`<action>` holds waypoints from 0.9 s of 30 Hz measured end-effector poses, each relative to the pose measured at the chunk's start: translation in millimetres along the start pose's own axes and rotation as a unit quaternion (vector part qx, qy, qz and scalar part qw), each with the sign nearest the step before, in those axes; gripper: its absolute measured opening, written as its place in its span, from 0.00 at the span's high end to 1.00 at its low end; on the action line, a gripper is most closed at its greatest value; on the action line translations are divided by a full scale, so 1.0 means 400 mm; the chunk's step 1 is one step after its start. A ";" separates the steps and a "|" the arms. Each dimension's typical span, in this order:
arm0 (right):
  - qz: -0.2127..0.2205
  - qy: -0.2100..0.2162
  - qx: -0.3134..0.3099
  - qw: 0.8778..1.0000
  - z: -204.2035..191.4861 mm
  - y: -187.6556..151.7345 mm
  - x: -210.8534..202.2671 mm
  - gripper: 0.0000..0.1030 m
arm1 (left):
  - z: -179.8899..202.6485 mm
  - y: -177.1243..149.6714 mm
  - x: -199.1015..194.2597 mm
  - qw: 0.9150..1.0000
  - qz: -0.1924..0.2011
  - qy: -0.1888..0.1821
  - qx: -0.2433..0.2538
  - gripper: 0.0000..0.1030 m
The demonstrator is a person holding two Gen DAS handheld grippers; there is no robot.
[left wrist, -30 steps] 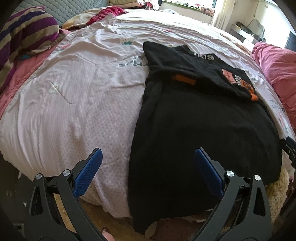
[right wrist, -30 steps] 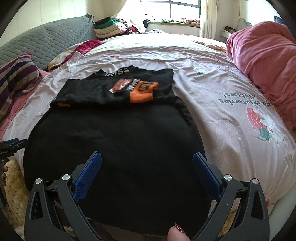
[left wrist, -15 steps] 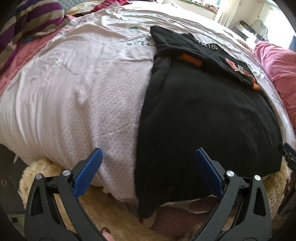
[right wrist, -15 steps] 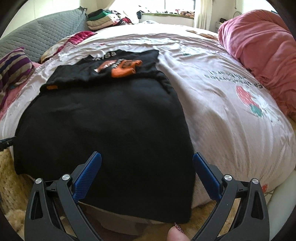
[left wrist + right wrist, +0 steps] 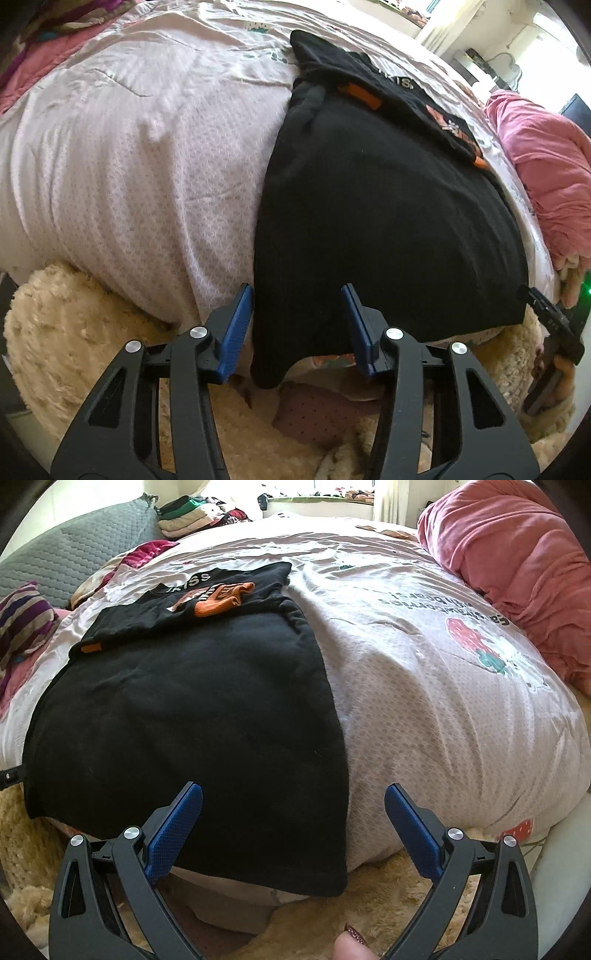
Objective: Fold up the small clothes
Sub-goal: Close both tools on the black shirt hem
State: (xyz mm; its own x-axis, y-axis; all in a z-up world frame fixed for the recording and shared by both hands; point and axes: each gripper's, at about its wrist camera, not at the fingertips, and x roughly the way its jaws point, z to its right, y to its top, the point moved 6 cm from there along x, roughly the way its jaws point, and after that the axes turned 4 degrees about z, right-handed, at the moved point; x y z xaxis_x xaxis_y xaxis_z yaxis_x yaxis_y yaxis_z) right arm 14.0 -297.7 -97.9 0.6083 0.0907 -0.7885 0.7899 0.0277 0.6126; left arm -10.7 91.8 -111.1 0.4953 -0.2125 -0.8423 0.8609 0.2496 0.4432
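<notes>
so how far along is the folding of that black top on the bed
Early. Done: the black top lies flat on the bed, its upper part with the orange print already folded over the body. In hand: the left gripper is closing its jaws around the left hem corner, not pinched yet; the right gripper sits open at the right hem corner. Left: lifting the hem and folding it up.

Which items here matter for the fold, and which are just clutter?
In play:
- black garment, spread flat on the bed, hem hanging over the near edge
- left gripper, closing around the hem corner
- right gripper, open at the other corner

Lying about:
- pink blanket
- striped pillow
- stack of folded clothes
- fluffy rug
- bedspread
</notes>
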 end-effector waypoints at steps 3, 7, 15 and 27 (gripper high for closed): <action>-0.005 0.001 -0.001 1.000 0.004 -0.004 0.000 0.05 | 0.001 -0.007 0.007 1.000 -0.006 -0.002 -0.002 0.60; -0.015 0.014 0.006 1.000 0.013 -0.014 0.001 0.05 | 0.005 -0.023 0.019 1.000 -0.015 -0.003 0.000 0.60; -0.046 0.067 0.034 0.996 0.054 -0.034 -0.003 0.06 | 0.006 -0.043 0.030 0.999 -0.031 -0.007 0.005 0.62; -0.097 0.083 -0.017 0.992 0.047 -0.075 0.004 0.73 | 0.002 -0.069 0.058 0.999 -0.047 -0.001 -0.001 0.55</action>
State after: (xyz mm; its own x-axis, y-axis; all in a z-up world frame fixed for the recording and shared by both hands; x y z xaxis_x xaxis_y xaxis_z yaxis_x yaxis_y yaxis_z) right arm -7.4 -317.0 -118.5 0.4218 0.2433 -0.8734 0.8859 0.0945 0.4541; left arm -22.7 79.1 -142.7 0.4120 -0.2373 -0.8797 0.9038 0.2294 0.3614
